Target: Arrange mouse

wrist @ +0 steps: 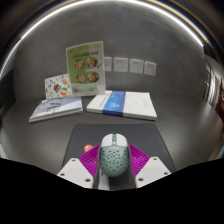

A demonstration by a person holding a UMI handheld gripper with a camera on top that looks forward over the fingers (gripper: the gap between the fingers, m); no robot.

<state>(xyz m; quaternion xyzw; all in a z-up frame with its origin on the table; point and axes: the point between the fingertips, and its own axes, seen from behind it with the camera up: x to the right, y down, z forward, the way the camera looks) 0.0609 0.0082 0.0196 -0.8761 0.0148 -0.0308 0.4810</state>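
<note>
The mouse (114, 155), pale with a speckled or perforated shell, lies directly between the two fingers of the gripper (113, 172), with its long axis running straight ahead along the line of the fingers and its rounded rear toward the camera. A magenta pad (89, 158) shows on the left of the shell and another on the right; both appear to lie against the mouse's flanks with no visible gap, so the fingers are judged to be pinching it, though contact on the far side cannot be fully confirmed. The nose of the mouse points toward a dark mat (100, 134) just ahead on the grey table (40, 140). Beyond the mat lie a white and blue box (121, 104) and, to its left, a flat booklet (55, 107), with an illustrated card (84, 68) standing upright behind them. In the inspector's judgement, the coming move depends on carrying the mouse forward along its own axis onto the mat.
</note>
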